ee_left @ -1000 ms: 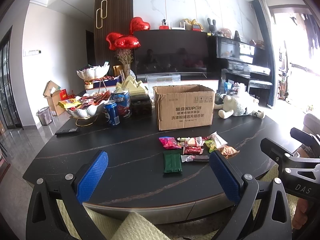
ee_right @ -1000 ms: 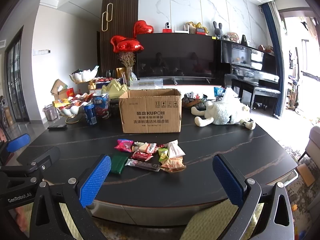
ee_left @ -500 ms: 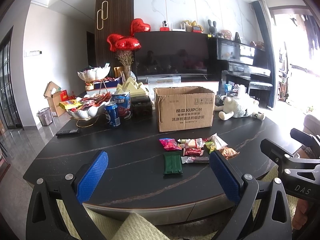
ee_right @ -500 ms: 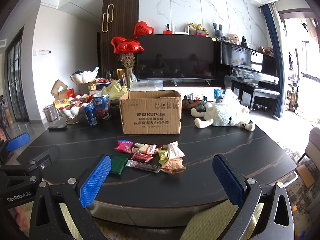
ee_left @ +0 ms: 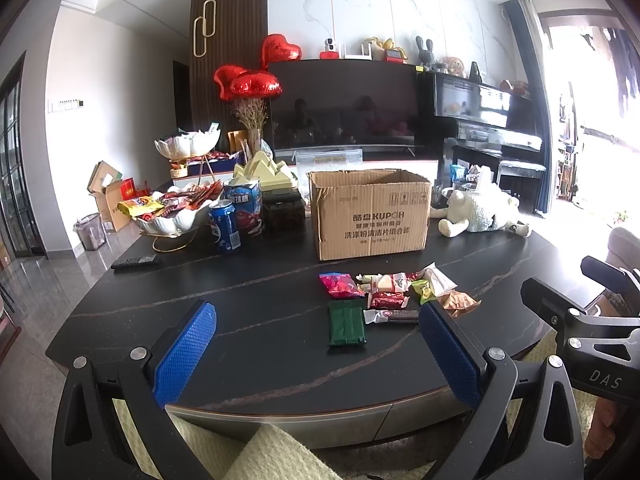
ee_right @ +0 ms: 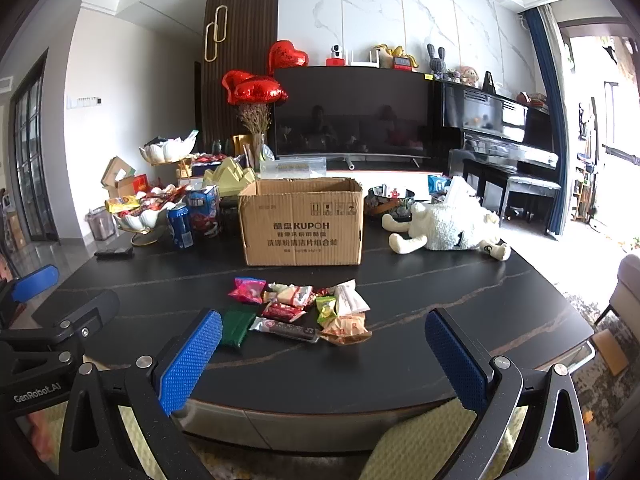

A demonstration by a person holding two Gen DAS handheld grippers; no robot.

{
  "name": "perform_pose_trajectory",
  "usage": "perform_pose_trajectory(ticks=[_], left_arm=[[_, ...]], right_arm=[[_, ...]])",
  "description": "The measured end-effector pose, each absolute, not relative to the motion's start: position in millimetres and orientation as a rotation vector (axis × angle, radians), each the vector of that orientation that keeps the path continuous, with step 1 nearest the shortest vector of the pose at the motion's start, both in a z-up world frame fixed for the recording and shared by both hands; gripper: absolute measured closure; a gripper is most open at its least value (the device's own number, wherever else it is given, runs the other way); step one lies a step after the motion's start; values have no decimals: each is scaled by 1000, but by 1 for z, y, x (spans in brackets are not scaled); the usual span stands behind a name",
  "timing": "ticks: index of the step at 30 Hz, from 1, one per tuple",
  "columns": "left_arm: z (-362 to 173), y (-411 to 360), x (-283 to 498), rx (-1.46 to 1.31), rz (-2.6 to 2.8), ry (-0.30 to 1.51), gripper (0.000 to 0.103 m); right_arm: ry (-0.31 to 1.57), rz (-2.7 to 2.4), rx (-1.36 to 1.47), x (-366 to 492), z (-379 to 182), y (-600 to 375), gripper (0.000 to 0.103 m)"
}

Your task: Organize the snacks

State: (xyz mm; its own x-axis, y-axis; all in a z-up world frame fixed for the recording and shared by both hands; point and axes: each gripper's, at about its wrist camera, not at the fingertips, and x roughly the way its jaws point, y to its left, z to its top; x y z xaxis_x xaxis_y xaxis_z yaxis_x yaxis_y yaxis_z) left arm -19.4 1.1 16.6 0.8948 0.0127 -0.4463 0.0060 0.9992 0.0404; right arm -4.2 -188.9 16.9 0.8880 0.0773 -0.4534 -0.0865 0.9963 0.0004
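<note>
- The table (ee_left: 248,304) is a broad dark slab with pale veins and a rounded near edge; its surface looks hard and glossy.
- The cardboard box (ee_right: 301,222) stands upright at mid-table with its top flaps open, plain corrugated board, printed on the front. Its inside is not visible, so whether anything is packed cannot be told.
- The left tool (ee_left: 316,344) and the right tool (ee_right: 323,350) hover over the near table edge, each with its blue dimpled pads spread wide and nothing between them.
- The snacks (ee_right: 304,310) lie in a loose cluster on the table, just in front of the box and apart from it. Judging from that, the sorting looks barely begun: every visible packet remains to be moved.
- The green packet (ee_left: 346,325) is flat, rectangular and matte, nearest the left tool.
- The long bar (ee_right: 285,329) is a slim foil-like wrapper, lying beside the green packet.
- The pink pouch (ee_left: 338,284) is puffy, crinkled film, likely to slip or crush under a firm pinch.
</note>
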Motion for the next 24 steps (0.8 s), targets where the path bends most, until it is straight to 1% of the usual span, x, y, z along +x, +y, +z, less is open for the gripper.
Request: perform_pose_trajectory(ticks=[14,21,24], left_arm=[[-9,-1,10,39,-6,532,0],[-27,-6,48,38,-6,613,6],[-36,-8,70,27,-25,676,7]], right_arm=[[579,101,7,35,-16,-196,0],[656,104,24,71,-36,-200,2],[724,118,48,96,-47,-202,5]])
